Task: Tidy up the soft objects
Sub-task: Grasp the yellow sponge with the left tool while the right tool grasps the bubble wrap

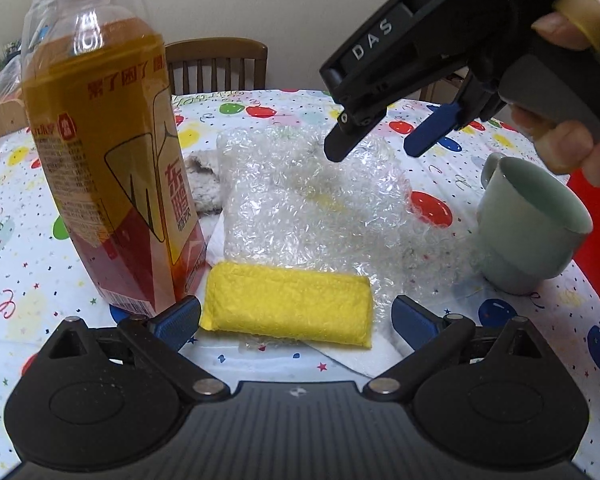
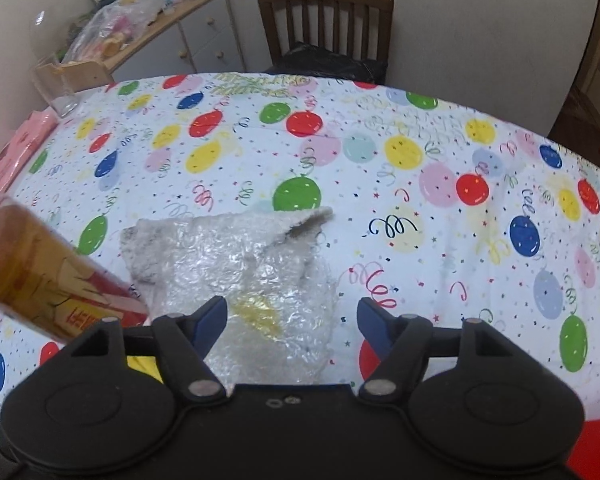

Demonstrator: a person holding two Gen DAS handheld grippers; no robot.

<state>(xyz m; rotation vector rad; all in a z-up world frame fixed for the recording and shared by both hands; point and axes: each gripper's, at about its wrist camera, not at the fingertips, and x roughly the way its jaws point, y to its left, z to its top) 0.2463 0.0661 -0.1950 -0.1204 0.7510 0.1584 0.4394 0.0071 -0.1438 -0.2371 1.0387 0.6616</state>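
I'm lining up the pick: my left gripper (image 1: 296, 316) gapes around the yellow sponge (image 1: 288, 306), pads apparently untouching, while my right gripper (image 2: 292, 320) hangs part-open and empty over the bubble wrap (image 2: 256, 280), so next I squeeze gently.

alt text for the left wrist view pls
A yellow sponge lies on a balloon-print tablecloth between the open left tongs, with crumpled bubble wrap just behind it. The right tongs, open and empty, hang over the wrap. A drink bottle stands left, a pale green cup right.
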